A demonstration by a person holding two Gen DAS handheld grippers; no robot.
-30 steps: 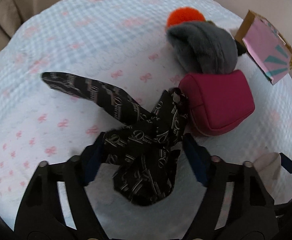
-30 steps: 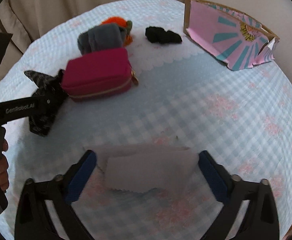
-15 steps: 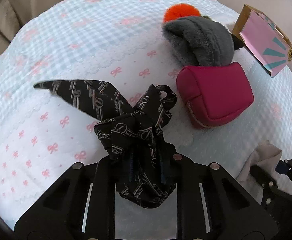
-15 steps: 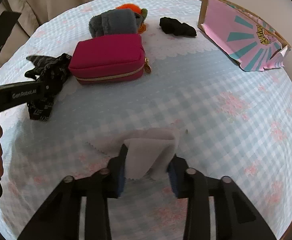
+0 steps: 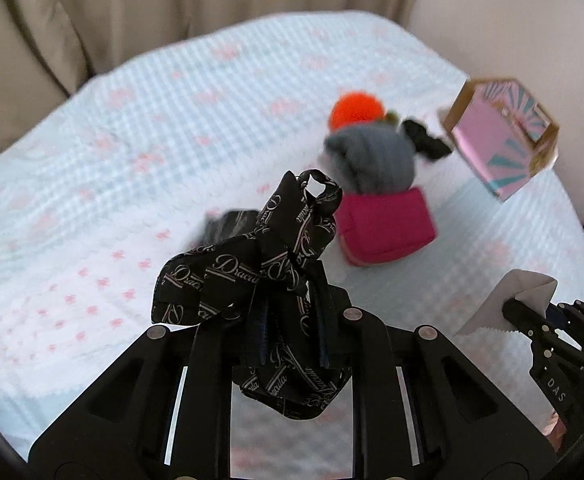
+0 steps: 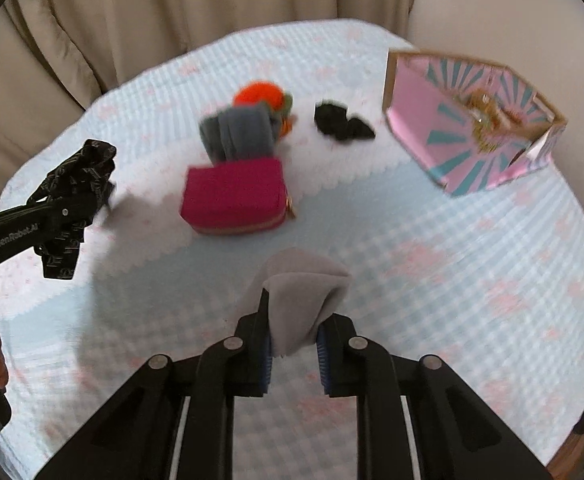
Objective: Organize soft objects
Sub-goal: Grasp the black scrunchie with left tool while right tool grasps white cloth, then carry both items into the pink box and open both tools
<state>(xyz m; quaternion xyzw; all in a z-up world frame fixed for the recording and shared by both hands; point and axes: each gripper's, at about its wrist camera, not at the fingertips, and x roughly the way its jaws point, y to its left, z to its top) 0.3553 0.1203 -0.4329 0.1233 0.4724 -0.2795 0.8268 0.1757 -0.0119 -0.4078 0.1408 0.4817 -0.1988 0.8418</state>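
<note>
Scarf [image 5: 288, 276] clamped in left tool [image 5: 292, 332], lifted off the desk [image 5: 132, 160]. Right tool [image 6: 294, 354] pinches grey cloth [image 6: 300, 304], also raised. Pouch [image 6: 234, 202] sits just ahead.

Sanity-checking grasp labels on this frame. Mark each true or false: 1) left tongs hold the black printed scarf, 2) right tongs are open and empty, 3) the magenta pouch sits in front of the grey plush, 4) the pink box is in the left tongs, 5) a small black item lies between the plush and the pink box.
1) True: the left tongs are shut on the black printed scarf.
2) False: the right tongs are shut on a pale grey cloth.
3) True: the magenta pouch lies nearer the camera than the grey plush.
4) False: the pink box rests on the bedspread.
5) True: the small black item.
</note>
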